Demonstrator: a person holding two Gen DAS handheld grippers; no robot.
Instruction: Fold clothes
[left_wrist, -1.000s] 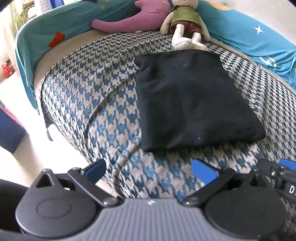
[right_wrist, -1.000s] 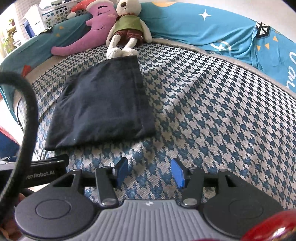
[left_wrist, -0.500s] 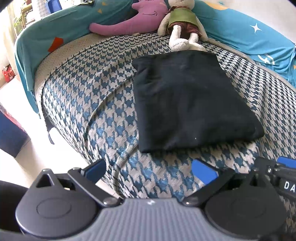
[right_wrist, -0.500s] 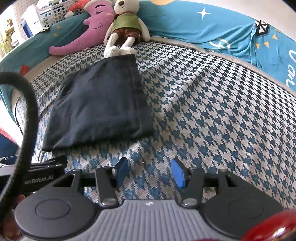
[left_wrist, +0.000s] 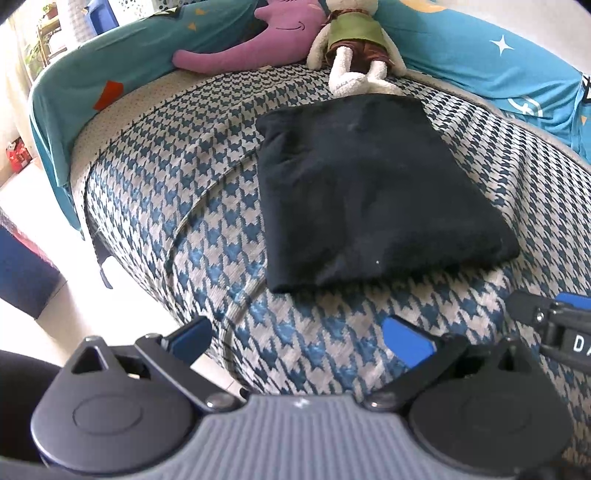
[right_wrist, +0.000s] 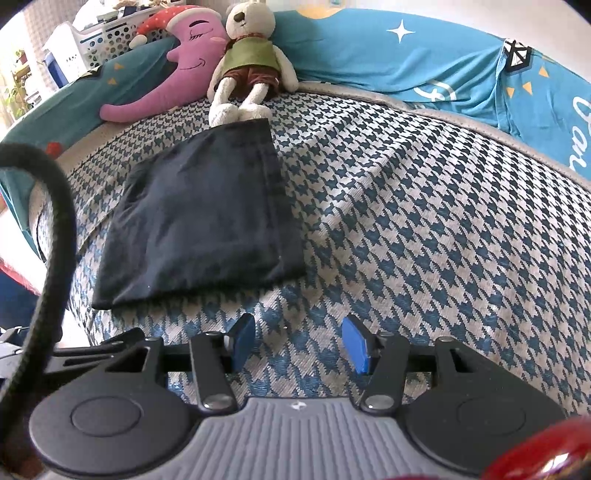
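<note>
Left gripper fingers wide, right gripper fingers half-spread; both hold nothing.

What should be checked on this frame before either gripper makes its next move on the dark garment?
1. Dark garment lies folded flat on the houndstooth cover: ok.
2. Left gripper open and empty: ok.
3. Right gripper open and empty: ok.
4. Both grippers short of the garment's near edge, not touching it: ok.
5. Plush bear feet clear of the garment's far edge: not ok, they meet it.
6. Further fold needed: cannot tell.
</note>
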